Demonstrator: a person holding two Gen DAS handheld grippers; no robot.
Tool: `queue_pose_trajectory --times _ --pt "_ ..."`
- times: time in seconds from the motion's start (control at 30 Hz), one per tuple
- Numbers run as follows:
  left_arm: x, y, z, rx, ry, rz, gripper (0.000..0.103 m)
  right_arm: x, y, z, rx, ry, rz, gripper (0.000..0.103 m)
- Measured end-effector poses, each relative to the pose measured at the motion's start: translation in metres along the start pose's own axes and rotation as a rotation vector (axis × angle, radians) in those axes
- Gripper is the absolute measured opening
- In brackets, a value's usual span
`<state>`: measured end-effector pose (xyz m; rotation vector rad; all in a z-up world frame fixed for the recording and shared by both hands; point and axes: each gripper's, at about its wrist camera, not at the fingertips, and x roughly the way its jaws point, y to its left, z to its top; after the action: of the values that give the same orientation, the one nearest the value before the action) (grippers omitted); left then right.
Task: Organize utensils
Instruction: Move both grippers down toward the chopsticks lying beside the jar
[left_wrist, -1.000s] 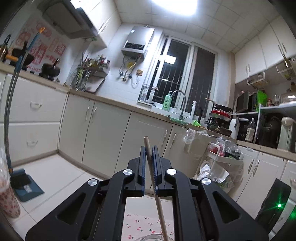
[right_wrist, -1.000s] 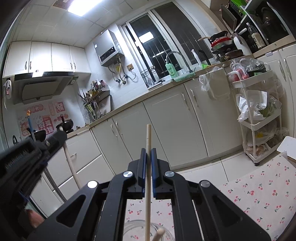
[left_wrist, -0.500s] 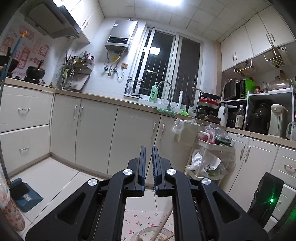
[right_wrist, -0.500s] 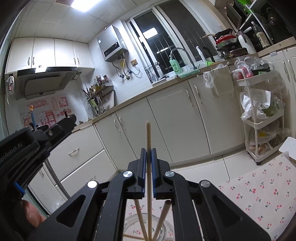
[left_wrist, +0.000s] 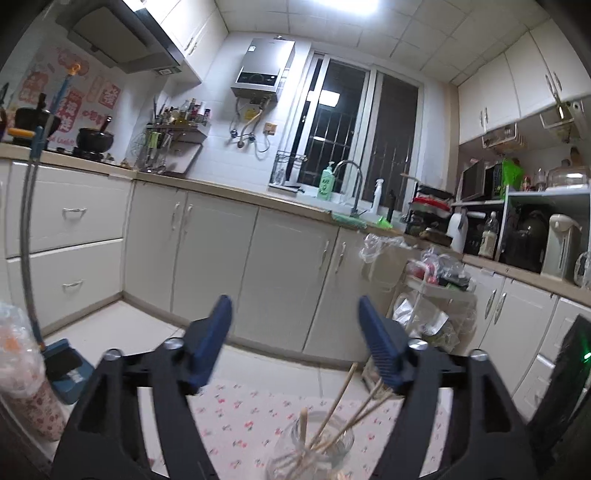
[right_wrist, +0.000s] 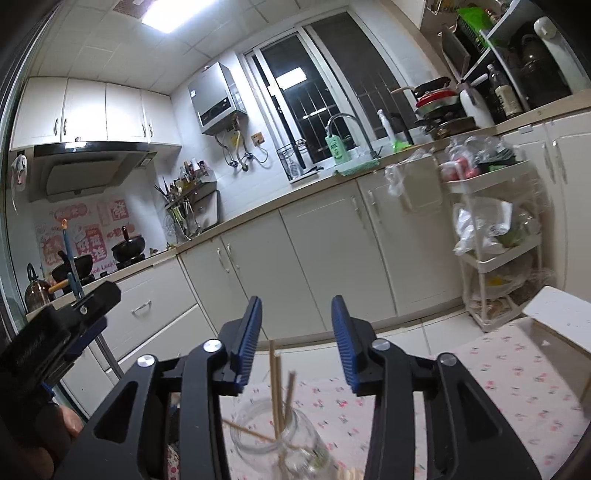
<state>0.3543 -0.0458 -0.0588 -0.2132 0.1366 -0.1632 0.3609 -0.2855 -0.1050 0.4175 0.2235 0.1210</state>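
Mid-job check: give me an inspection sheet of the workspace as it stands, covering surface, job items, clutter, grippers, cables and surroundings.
Surface: cherry-print tablecloth covers the table.
Job's things: clear glass jar standing on the cloth, several wooden chopsticks leaning inside it, tips up.
Clutter: a white box at the cloth's right edge; a patterned bag at far left.
Grippers: left hand-held gripper open, empty, above the jar; right hand-held gripper open, empty, above the jar.
Cables: nothing seen.
Surroundings: kitchen cabinets, sink faucet, storage cart with bags, dark window.
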Motion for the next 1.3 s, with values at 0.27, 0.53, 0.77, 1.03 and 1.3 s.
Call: queue_pose_trajectory --times 0.27,0.53,0.77,1.03,1.3 --pt "-0.036 -0.003 -0.028 0.041 0.181 0.032 0.089 -0.042 -0.029 -0.046 -0.039 0.245 -0.132 0.05" --pt "-0.027 0.006 -0.089 0.024 0.46 0.056 0.089 -0.028 -0.049 -0.111 -0.087 0.528 -0.18 0.038" --pt "-0.017 0.01 -0.128 0.028 0.606 0.067 0.089 -0.015 -0.053 -0.128 -0.118 0.64 -0.24 0.032" --pt "0.019 -0.013 -0.166 0.086 0.759 0.074 0.089 -0.012 -0.065 -0.134 -0.176 0.736 -0.307 0.006" --pt "0.043 -0.036 -0.195 0.15 0.842 0.087 0.089 -0.036 -0.087 -0.129 -0.081 0.736 -0.281 0.006"
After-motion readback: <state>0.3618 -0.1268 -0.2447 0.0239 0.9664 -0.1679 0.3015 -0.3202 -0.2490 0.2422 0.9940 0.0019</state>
